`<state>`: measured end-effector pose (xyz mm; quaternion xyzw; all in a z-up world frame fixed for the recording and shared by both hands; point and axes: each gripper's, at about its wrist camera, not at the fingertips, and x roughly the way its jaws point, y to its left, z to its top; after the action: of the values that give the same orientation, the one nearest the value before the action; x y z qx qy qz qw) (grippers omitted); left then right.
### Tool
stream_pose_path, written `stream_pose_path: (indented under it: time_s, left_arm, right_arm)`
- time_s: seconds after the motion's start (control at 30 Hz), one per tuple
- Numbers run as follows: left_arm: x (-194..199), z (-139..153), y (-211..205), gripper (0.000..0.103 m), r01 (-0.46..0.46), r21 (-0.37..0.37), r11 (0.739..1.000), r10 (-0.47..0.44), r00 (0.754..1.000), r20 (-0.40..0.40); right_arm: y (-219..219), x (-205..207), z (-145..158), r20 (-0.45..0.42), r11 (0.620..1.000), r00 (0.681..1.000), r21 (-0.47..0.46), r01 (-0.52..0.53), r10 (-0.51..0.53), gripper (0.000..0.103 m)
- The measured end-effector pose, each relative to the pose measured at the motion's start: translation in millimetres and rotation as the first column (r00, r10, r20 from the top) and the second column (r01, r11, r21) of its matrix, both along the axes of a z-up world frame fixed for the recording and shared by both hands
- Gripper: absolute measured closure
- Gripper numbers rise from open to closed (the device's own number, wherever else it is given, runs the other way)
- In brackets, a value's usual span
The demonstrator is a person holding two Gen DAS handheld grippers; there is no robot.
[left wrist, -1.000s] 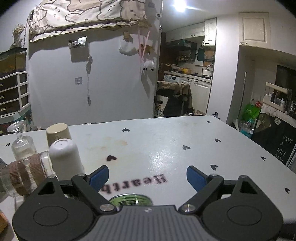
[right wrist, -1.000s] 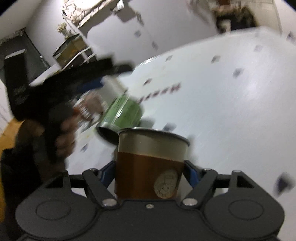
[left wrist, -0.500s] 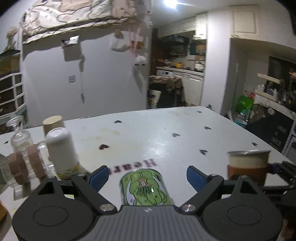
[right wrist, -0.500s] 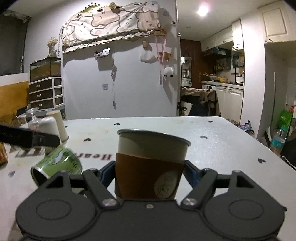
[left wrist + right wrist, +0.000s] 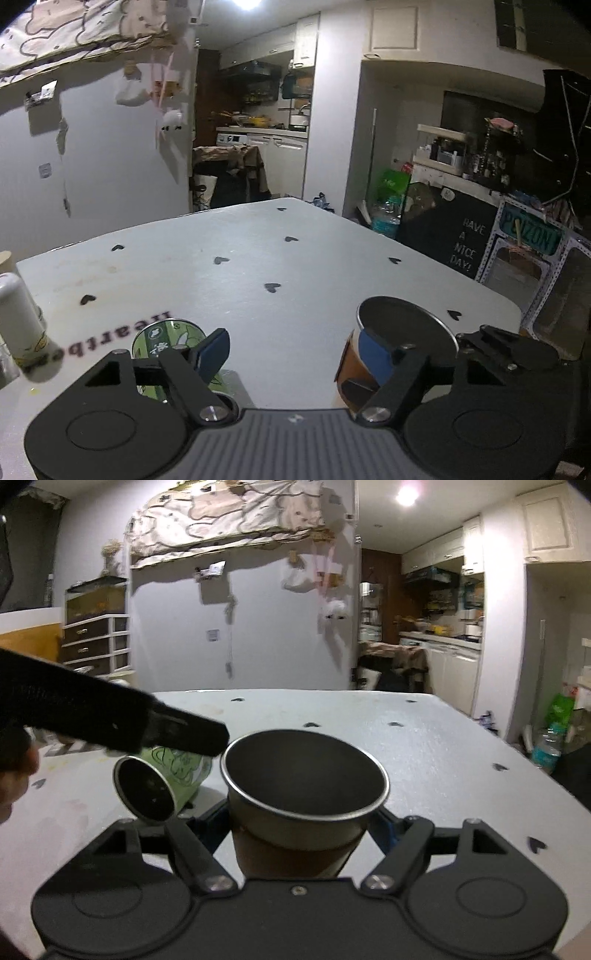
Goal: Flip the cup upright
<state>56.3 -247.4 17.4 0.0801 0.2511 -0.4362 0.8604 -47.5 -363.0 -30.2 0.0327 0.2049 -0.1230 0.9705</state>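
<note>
**Sleeved cup upright in the right gripper; green cup on its side**

The right gripper (image 5: pixel 299 827) was closed around a paper cup (image 5: pixel 295 812) with a brown corrugated-looking sleeve and a thin rolled rim, mouth up, its dark interior facing the camera. Blue pads pressed its sides just above the table (image 5: pixel 424 746); whether the base touched the surface could not be told, since the gripper body hid it. In the left wrist view the same cup (image 5: pixel 402 328) appeared at the right, partly covered by the left gripper's own right finger (image 5: pixel 373 354).

The left gripper (image 5: pixel 295 350) stood wide, holding nothing. Beside its left finger lay a green printed cup (image 5: pixel 166 336), cylindrical and glossy, mostly hidden behind the black linkage. The right wrist view showed that green cup (image 5: pixel 162 775) on its side, its dark round mouth turned toward the camera, with the left gripper's black body crossing above it, blurred.

The tabletop was smooth, pale and matte, dotted with small black hearts and lettering cut off by the gripper. A white rounded bottle (image 5: pixel 18 321) stood at the far left edge, partly cropped.
</note>
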Motion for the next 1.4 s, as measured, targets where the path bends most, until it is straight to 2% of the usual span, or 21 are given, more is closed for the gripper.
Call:
stream_pose_path:
  time_s: [0.13, 0.33, 0.5, 0.7, 0.87, 1.1, 1.4]
  left_arm:
    - [0.3, 1.1, -0.3, 0.031, 0.008, -0.021, 1.000, -0.009, 0.999, -0.035]
    - [-6.5, 7.3, -0.3, 0.031, 0.017, -0.035, 0.999, -0.017, 1.000, -0.005]
    - [3.4, 12.9, 13.0, 0.031, -0.044, -0.069, 0.997, 0.045, 0.999, 0.009]
    - [27.8, 19.8, 34.8, 0.030, -0.147, -0.104, 0.984, 0.150, 0.988, 0.020]
    - [49.9, 19.1, 51.5, 0.030, -0.236, -0.103, 0.966, 0.240, 0.970, 0.026]
    - [75.0, 8.6, 65.2, 0.030, -0.303, -0.064, 0.951, 0.305, 0.952, 0.026]
    - [93.0, -13.5, 62.6, 0.029, -0.319, -0.008, 0.948, 0.319, 0.948, -0.004]
  right_arm:
    - [-9.2, -4.5, 0.9, -0.002, 0.999, 1.000, 0.045, -0.001, 0.001, 0.025]
    - [-3.9, -2.5, 3.1, -0.034, 0.999, 0.999, 0.004, -0.042, 0.042, 0.025]
    - [-14.4, 10.4, 8.5, -0.037, 0.999, 0.999, -0.025, -0.032, 0.031, 0.026]
    - [-53.9, 47.5, 22.4, 0.015, 0.995, 0.996, -0.055, 0.084, -0.083, 0.026]
    - [-92.0, 89.0, 24.8, 0.037, 0.984, 0.984, -0.036, 0.175, -0.174, 0.026]
    - [-131.2, 147.0, 21.3, -0.003, 0.969, 0.970, -0.036, 0.245, -0.245, 0.026]
    - [-153.1, 202.1, 12.3, -0.075, 0.958, 0.957, -0.078, 0.276, -0.282, 0.025]
